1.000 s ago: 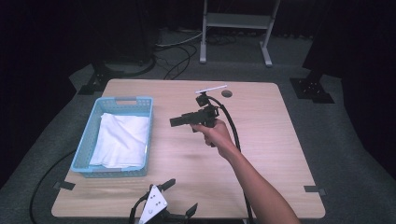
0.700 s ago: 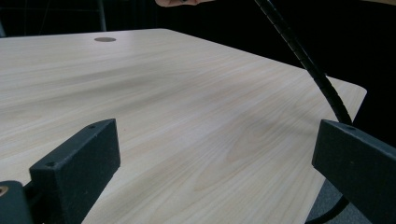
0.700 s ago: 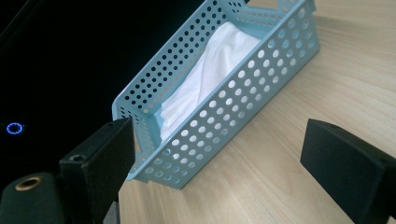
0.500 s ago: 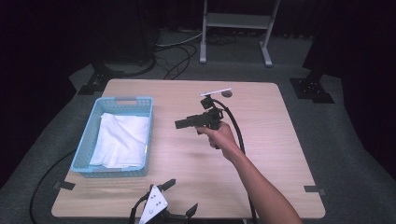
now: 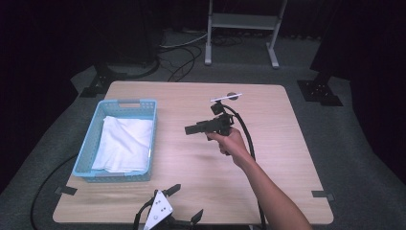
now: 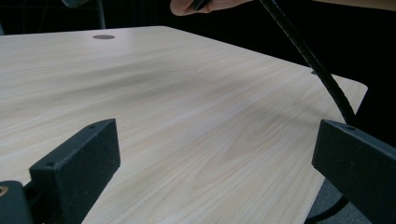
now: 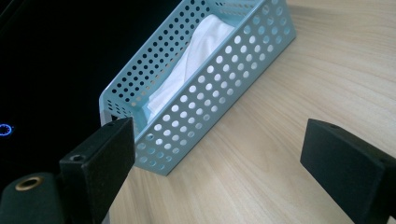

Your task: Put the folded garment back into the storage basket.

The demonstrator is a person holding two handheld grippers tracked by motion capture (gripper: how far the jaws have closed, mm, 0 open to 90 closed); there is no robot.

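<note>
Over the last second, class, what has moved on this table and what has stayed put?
The right gripper, held above the table with jaws open and empty, edged slightly towards the person. The left gripper, the blue basket and the white cloth stayed where they were.

Basket (image 5: 95, 143) blocks table (image 5: 287, 158) left; ctr & right open

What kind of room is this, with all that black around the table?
Probably a recording studio or lab: black curtains surround a lone wooden table, cables trail on the floor, and a hand-held gripper is wired up.
</note>
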